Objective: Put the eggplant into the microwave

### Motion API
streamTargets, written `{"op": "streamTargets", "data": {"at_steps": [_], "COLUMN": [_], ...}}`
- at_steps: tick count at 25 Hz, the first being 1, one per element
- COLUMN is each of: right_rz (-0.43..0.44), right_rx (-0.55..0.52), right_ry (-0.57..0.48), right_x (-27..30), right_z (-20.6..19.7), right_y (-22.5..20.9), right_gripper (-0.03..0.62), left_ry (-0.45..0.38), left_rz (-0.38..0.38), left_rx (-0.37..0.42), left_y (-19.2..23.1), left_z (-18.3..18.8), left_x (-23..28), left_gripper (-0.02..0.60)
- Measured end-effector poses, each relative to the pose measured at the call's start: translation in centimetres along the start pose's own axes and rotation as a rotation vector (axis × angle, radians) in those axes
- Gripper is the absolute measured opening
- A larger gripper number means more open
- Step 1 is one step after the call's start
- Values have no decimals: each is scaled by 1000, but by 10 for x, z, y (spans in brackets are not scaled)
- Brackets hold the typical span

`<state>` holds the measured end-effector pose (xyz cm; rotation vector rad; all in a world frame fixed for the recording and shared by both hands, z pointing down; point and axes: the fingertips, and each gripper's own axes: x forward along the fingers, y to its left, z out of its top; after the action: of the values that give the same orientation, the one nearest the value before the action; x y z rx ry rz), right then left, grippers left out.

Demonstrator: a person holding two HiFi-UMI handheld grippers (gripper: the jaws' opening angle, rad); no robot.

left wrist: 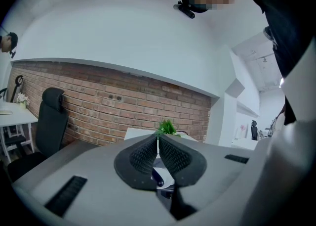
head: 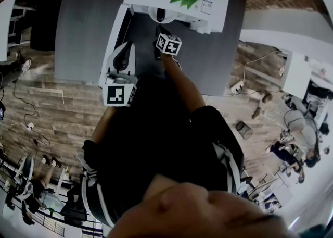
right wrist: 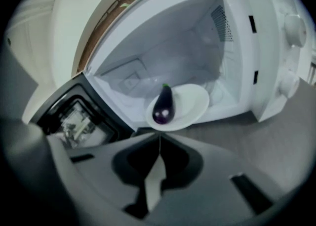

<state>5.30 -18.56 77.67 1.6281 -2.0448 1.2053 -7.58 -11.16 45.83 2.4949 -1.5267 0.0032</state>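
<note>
Head view: left gripper (head: pixel 124 49) and right gripper (head: pixel 161 29) face the microwave (head: pixel 208 8) at top. Left gripper view: jaws together, empty. Right gripper view: jaws together, empty, below the centred eggplant (right wrist: pixel 163 106) on its plate (right wrist: pixel 195 99) inside; closing the door (right wrist: pixel 74 116) seemingly remains.

A glossy dark-purple eggplant (right wrist: pixel 163 106) lies on a white plate (right wrist: pixel 191 102) inside the white microwave (right wrist: pixel 269 47) — door open.

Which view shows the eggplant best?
Right gripper view: the eggplant lies unobstructed on the white plate at the mouth of the open microwave. Left gripper view shows only a dark sliver behind the jaws; head view, a small dark shape.
</note>
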Motion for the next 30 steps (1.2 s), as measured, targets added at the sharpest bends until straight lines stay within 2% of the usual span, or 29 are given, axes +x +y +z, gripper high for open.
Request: {"op": "streamTargets", "data": {"at_steps": [20, 30], "right_rz": [-26, -24], "right_rx": [77, 88], "right_ry": [-13, -25], "right_x": [28, 37], "right_z": [26, 41], "right_y": [-11, -17], "right_gripper": [35, 35], "left_ry": [21, 53], "left_rz": [-12, 16], "left_rx": [8, -3], "left_y": [4, 10], "left_z": [-8, -11], "left_x": [11, 13], "left_gripper": [46, 46]}}
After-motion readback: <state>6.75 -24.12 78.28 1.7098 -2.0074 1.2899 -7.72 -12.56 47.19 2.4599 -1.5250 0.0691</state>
